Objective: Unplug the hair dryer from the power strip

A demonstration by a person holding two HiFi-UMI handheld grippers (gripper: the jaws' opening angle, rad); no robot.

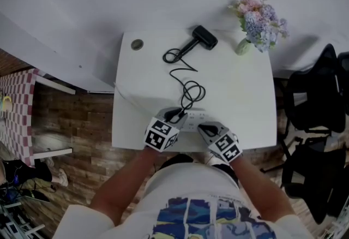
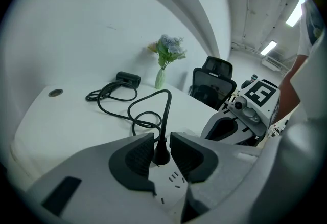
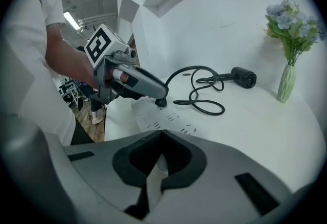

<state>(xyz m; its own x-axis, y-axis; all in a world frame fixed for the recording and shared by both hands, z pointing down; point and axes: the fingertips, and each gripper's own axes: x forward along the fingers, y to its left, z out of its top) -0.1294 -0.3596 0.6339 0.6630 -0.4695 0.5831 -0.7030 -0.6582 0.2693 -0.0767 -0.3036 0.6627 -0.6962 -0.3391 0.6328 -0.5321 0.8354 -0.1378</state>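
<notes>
A black hair dryer (image 1: pixel 204 37) lies at the far side of the white table (image 1: pixel 240 96). Its black cord (image 1: pixel 188 77) winds toward me and ends in a black plug (image 2: pixel 161 154), which sits in a socket of the white power strip (image 2: pixel 171 182). My left gripper (image 2: pixel 162 142) is shut on that plug, with one pad on each side of it. My right gripper (image 3: pixel 162 138) is shut on the near end of the power strip (image 3: pixel 163 118), which shows as a white edge between the jaws. In the head view both grippers sit at the table's near edge.
A green vase of pastel flowers (image 1: pixel 256 28) stands at the far right corner. A round cable grommet (image 1: pixel 137 44) is at the far left corner. Black office chairs (image 1: pixel 316 101) stand right of the table. Wood floor lies to the left.
</notes>
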